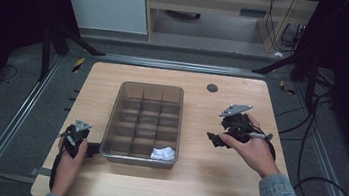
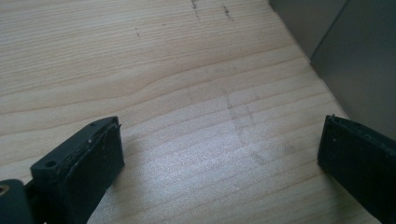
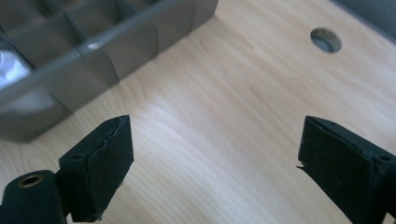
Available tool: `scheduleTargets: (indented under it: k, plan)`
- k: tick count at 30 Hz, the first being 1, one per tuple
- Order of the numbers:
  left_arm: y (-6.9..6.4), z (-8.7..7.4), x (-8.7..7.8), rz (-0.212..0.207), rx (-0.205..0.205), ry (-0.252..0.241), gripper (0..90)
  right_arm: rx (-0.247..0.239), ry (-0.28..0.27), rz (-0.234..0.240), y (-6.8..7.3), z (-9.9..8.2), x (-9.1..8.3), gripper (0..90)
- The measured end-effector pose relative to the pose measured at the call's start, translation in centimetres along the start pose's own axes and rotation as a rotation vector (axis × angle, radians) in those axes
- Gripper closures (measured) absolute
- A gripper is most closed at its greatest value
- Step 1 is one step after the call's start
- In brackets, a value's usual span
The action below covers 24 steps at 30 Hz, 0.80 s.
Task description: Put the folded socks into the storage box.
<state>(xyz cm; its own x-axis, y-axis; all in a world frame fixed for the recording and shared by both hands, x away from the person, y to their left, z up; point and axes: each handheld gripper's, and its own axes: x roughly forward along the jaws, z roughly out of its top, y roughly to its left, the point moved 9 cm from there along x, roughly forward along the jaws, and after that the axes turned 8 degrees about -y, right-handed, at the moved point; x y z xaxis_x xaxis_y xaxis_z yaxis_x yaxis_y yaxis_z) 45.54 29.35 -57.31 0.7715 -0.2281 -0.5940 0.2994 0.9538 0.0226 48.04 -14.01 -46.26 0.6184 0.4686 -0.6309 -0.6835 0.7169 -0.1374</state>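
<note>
From the high view I see a grey divided tray [image 1: 116, 116] at the middle of the wooden table [image 1: 202, 182], its interior partitioned into a grid of compartments. A crumpled white paper ball [image 1: 162, 153] lies in the tray's near right corner compartment, against the near wall.

My left gripper [image 1: 89, 149] rests on the table at the tray's near left corner, its tip just beside the tray wall. In the left gripper view its 2 jaws stand wide apart over bare wood, with nothing between them; the grey tray wall [image 2: 355, 60] rises at the upper right of that view.

My right gripper [image 1: 214, 139] is held to the right of the tray, apart from it, its tip pointing toward the tray's right wall. In the right gripper view its 2 jaws are spread wide with nothing between them, only the table surface showing in the gap. The tray's outer wall and rim [image 3: 107, 44] run across the upper left of that view, and a blurred patch of the white paper [image 3: 8, 65] shows inside at the far left. A round hole [image 3: 326, 39] in the tabletop lies at the upper right; the same hole appears behind the tray in the high view.
</note>
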Motion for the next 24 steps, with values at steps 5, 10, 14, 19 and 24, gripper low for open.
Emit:
scheduleTargets:
  k: [5,10,14,19,24]
  plan:
    - [0.0,0.0,0.0,0.000,0.000,0.000,0.0,0.002,0.056,-0.016,0.3,-2.7,0.8,12.3]
    - [0.0,0.0,0.0,0.000,0.000,0.000,0.0,0.034,0.073,-0.012,0.5,-4.1,1.5,12.3]
    - [0.0,0.0,0.0,0.000,0.000,0.000,0.0,0.067,0.091,-0.010,0.4,-5.8,2.4,12.0]
    - [0.0,0.0,0.0,-0.001,0.000,0.000,0.0,0.129,0.100,-0.038,-0.3,-7.7,3.2,11.6]
    - [0.0,0.0,0.0,-0.002,0.001,0.001,0.0,0.158,0.094,-0.079,-1.2,-9.1,4.3,10.2]
